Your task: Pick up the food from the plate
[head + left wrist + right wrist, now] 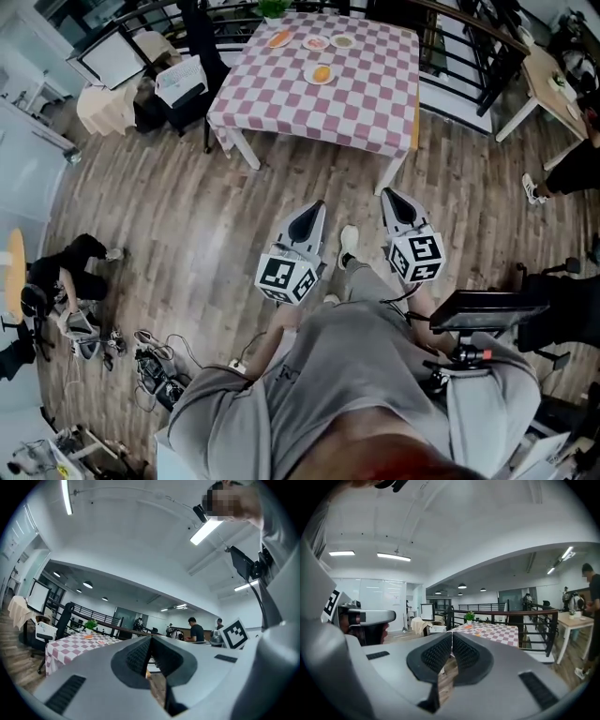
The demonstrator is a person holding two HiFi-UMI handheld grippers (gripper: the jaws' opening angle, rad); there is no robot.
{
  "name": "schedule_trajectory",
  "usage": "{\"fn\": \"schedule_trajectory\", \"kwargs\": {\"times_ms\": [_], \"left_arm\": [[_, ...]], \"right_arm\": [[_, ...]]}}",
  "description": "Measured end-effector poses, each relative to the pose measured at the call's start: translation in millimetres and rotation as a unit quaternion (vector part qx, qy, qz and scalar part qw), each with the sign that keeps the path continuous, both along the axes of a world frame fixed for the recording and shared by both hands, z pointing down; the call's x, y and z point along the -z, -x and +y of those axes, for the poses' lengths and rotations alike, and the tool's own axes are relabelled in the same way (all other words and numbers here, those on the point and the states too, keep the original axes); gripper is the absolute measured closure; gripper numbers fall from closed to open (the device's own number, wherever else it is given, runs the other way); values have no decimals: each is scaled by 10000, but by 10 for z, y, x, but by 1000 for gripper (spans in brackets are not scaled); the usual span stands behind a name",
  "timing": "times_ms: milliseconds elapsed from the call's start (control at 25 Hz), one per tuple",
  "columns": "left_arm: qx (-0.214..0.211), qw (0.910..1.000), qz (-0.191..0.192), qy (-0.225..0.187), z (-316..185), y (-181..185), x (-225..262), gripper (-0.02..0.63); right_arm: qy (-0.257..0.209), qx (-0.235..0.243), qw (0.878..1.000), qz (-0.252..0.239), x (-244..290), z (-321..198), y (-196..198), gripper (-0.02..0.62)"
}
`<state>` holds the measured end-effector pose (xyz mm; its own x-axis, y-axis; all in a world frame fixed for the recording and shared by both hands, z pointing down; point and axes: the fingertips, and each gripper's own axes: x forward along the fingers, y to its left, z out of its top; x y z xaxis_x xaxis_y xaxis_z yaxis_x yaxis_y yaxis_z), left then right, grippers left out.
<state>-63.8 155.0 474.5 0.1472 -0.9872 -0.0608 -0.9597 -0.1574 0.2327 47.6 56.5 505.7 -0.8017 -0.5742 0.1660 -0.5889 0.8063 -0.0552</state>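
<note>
A table with a pink-and-white checked cloth [328, 89] stands far ahead of me on the wooden floor. On it lie a white plate with orange food [320, 73], two more small plates [316, 43] [342, 41] and an orange piece of food [279, 38]. My left gripper [317, 208] and right gripper [386, 196] are held side by side near my body, well short of the table. Both are shut with nothing between the jaws. The table [70, 644] shows at the lower left in the left gripper view, and the table [487, 631] shows just above the jaw tips in the right gripper view.
A green plant [273, 8] stands at the table's far edge. A black railing [469, 56] runs to the right of it, with another table [553, 84] beyond. A chair with bags [173, 84] stands to the left. A person crouches by cables [75, 291] on the floor at left.
</note>
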Motion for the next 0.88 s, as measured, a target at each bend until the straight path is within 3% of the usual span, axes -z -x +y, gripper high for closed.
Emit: {"fn": "schedule_trajectory", "kwargs": {"times_ms": [160, 320, 560, 760, 880], "left_arm": [[136, 9999, 17, 60, -384, 361, 71, 595], [277, 9995, -99, 132, -827, 739, -72, 595], [242, 9991, -212, 281, -1874, 1175, -57, 595], [54, 9983, -315, 496, -2865, 1407, -138, 595], [-115, 9984, -420, 360, -3345, 1450, -53, 595]], "right_arm": [[28, 184, 9998, 110, 14, -419, 484, 580], [60, 478, 9988, -93, -129, -920, 1006, 580], [-101, 760, 9962, -401, 45, -1900, 1629, 580], [-42, 813, 9940, -734, 112, -2755, 1992, 580], [-47, 699, 9947, -748, 103, -3228, 2042, 580]]}}
